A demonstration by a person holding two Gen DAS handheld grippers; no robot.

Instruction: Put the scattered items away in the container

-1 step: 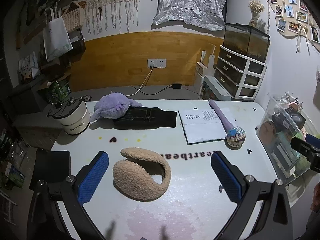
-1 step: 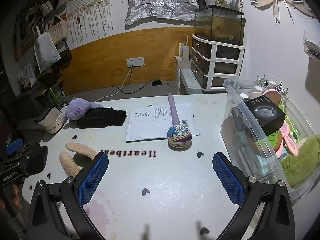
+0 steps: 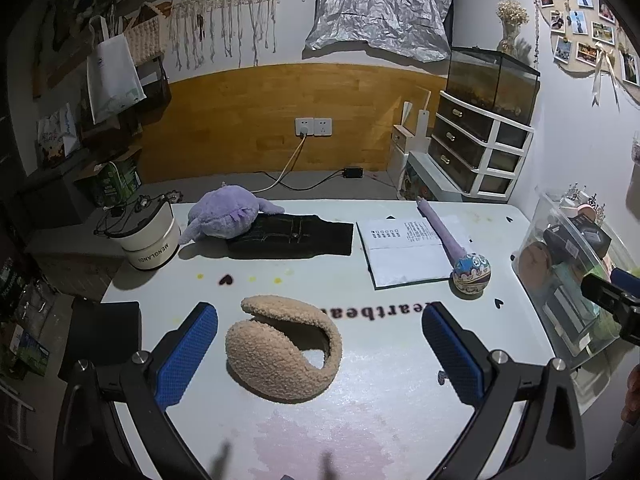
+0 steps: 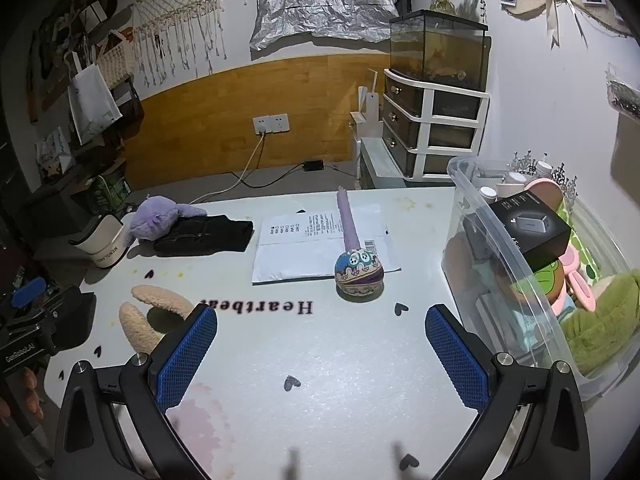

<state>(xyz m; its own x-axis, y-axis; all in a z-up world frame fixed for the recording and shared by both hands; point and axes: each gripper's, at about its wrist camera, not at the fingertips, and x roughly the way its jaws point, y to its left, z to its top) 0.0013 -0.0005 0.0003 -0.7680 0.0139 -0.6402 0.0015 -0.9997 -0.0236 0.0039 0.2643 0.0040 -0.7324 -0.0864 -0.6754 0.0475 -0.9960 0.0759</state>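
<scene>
Tan fleece earmuffs [image 3: 284, 350] lie on the white table between the fingers of my open left gripper [image 3: 320, 344], nearer the left finger; they also show in the right wrist view [image 4: 150, 314]. A purple plush [image 3: 226, 216], a folded black garment [image 3: 294, 236], an open booklet [image 3: 404, 248] and a purple stick with a patterned ball head [image 3: 472, 274] lie farther back. The clear plastic container [image 4: 516, 280] stands at the right, holding several items. My right gripper [image 4: 322, 350] is open and empty above bare table, left of the container.
A white cylindrical pot [image 3: 150, 240] with cables on it stands at the table's back left corner. A dark flat object [image 3: 106, 328] sits at the left edge. White drawers with a fish tank [image 3: 480, 136] stand behind the table.
</scene>
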